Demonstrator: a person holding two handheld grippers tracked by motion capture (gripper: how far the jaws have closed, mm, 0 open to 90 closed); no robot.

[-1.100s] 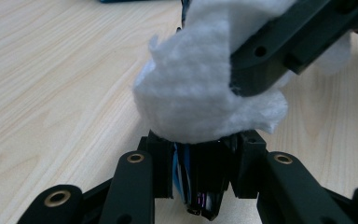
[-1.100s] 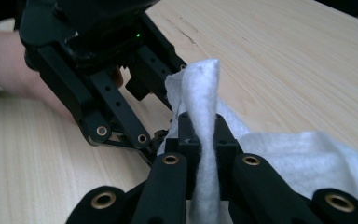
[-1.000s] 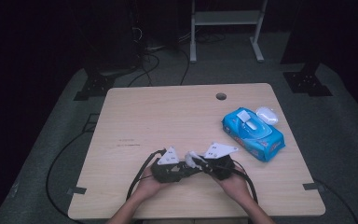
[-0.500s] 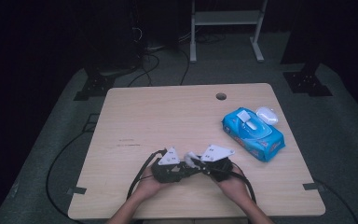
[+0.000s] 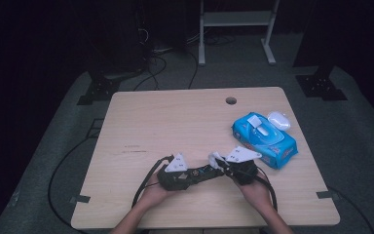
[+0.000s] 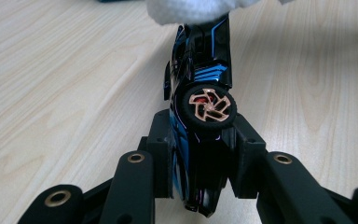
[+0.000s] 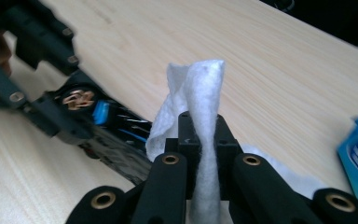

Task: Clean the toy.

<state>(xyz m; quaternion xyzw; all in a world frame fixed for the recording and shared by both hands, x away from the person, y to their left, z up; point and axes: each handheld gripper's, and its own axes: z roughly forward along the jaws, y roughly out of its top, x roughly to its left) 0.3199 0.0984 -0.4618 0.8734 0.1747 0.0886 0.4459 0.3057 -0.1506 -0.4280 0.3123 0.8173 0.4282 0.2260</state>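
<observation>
Left gripper (image 6: 200, 182) clamped on black-and-blue toy car (image 6: 199, 88), right gripper (image 7: 205, 140) pinching white wipe (image 7: 200, 93), blue wipes pack (image 5: 264, 140) lid open on table (image 5: 175, 117).

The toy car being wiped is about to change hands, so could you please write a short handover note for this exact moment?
Left hand-held gripper: shut on the toy car, a black and blue one held on its side above the table.
Right hand-held gripper: shut on a white wipe, close beside the car's far end.
Blue wipe pack: on the table's right, lid open.
Done: wipe out, car gripped.
Left: probably wiping the car; how much is already cleaned cannot be told.
</observation>
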